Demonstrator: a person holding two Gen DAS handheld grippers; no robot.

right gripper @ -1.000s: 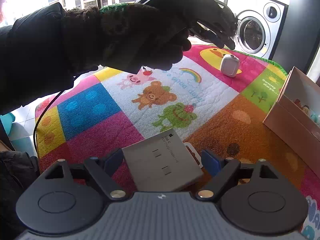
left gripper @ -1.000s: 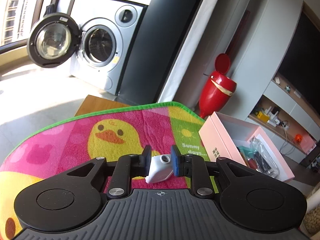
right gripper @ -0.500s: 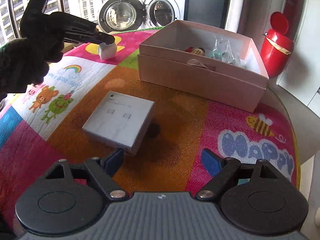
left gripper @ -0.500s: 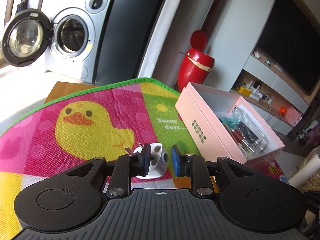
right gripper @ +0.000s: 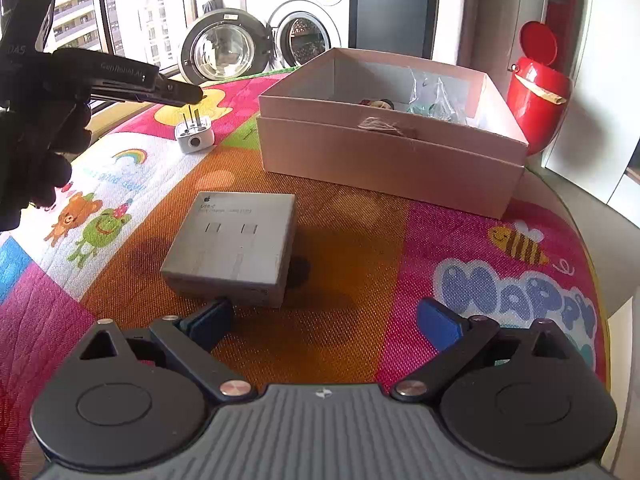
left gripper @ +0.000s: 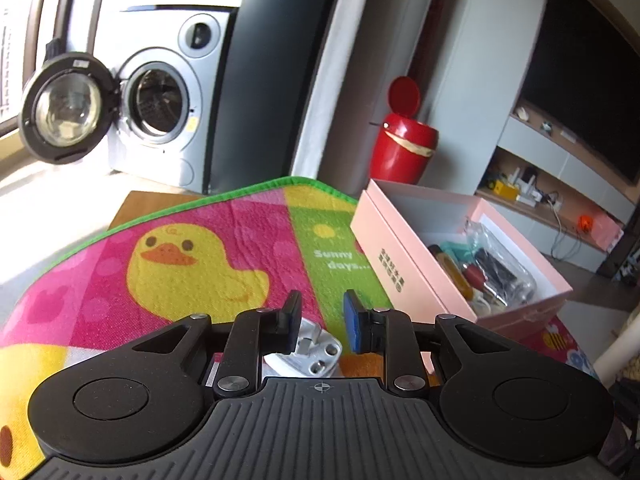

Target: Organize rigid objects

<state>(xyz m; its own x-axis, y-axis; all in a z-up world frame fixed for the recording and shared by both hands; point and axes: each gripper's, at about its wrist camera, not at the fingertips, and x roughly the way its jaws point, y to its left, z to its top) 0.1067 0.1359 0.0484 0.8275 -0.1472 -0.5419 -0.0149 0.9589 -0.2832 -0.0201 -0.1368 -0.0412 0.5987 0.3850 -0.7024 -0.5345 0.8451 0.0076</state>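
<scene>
A small white plug charger (right gripper: 193,134) lies on the colourful mat with its prongs up; in the left wrist view it (left gripper: 310,350) sits just below and behind my fingertips. My left gripper (left gripper: 320,320) is open and hovers above it, also seen in the right wrist view (right gripper: 188,94). A flat white USB-C box (right gripper: 234,240) lies on the orange patch. My right gripper (right gripper: 324,322) is open wide just in front of that box, its left pad near the box's front corner. The pink open box (left gripper: 404,256) (right gripper: 384,156) holds several small items.
The mat (right gripper: 360,248) covers a table whose right edge curves away. A red bin (right gripper: 538,92) stands behind the pink box. A washing machine (left gripper: 156,96) with its door open is beyond the table's far edge.
My left gripper has let go of the white charger, which now rests on the mat, and has risen above it. My right gripper has released the white box and drawn back from it.
</scene>
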